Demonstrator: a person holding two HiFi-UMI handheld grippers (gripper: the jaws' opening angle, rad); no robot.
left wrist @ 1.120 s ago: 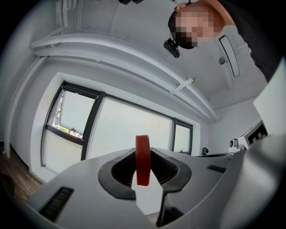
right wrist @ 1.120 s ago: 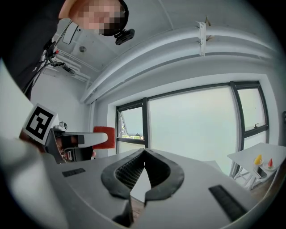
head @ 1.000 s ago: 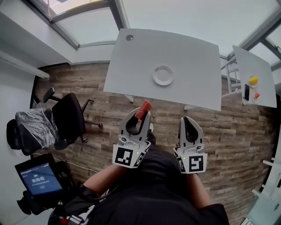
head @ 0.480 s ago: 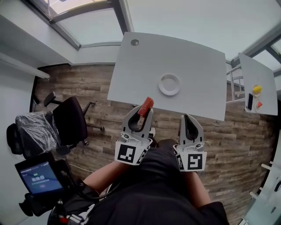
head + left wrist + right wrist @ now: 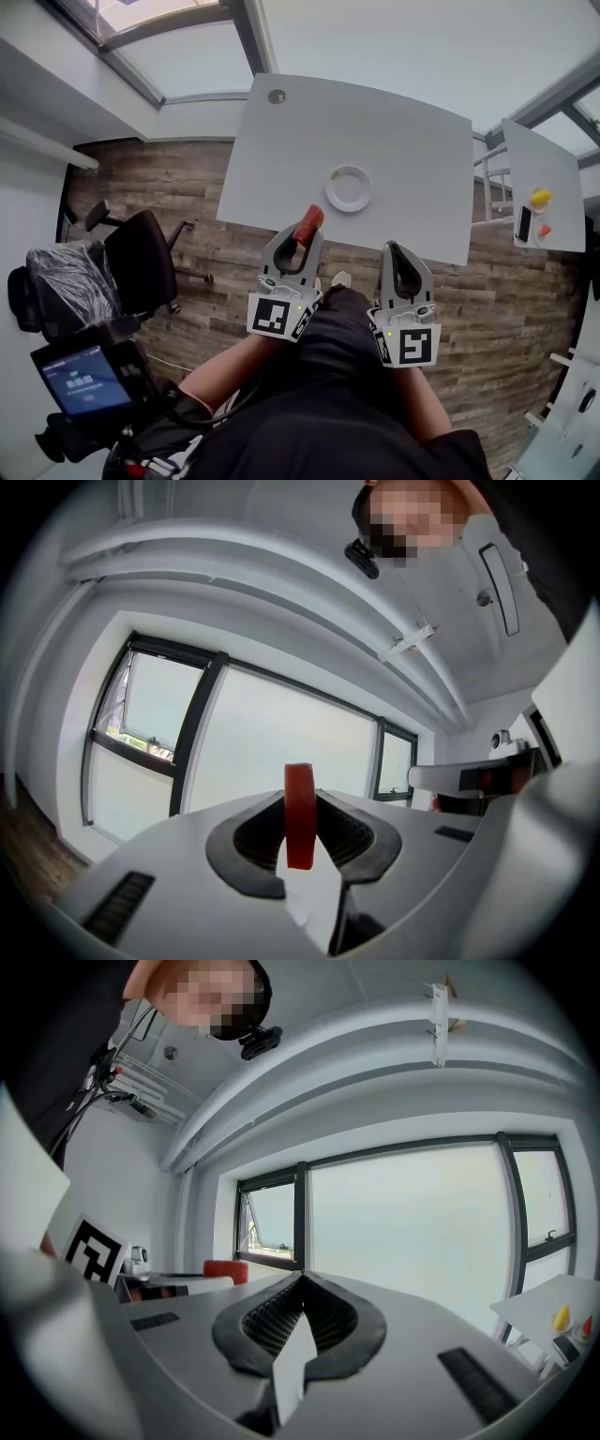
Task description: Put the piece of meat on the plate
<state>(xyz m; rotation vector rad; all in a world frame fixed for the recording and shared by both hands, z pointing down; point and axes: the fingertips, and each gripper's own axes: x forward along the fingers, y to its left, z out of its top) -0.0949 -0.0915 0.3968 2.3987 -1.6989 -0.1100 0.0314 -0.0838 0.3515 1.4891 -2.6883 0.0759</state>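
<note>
Left gripper point(image 5: 302, 236) point(image 5: 302, 803): jaws narrowly parted and pinching the piece of meat point(image 5: 310, 222) point(image 5: 301, 813), a red slab held edge-on between the ribbed pads, sticking out past the jaw tips. Right gripper point(image 5: 394, 247) point(image 5: 302, 1283): jaws pressed together, nothing between them. Both are held side by side in front of the person, pointing at the counter point(image 5: 394, 122). In the head view the meat's far end overlaps the counter's near edge; the white plate point(image 5: 349, 187) lies further in, slightly right of the meat, apart from it and with nothing on it. Bare counter surface surrounds the plate on all sides, with a small round hole point(image 5: 277, 96) near the far left corner. Wooden floor point(image 5: 187, 187) runs to the left, where an office chair point(image 5: 141, 262) stands well apart from the counter. A second counter point(image 5: 553, 141) at right carries a yellow item point(image 5: 541, 172). Only the head view shows the plate; the gripper views show large windows point(image 5: 272, 733) ahead instead. The right gripper view catches the meat point(image 5: 225, 1270) to its left.
</note>
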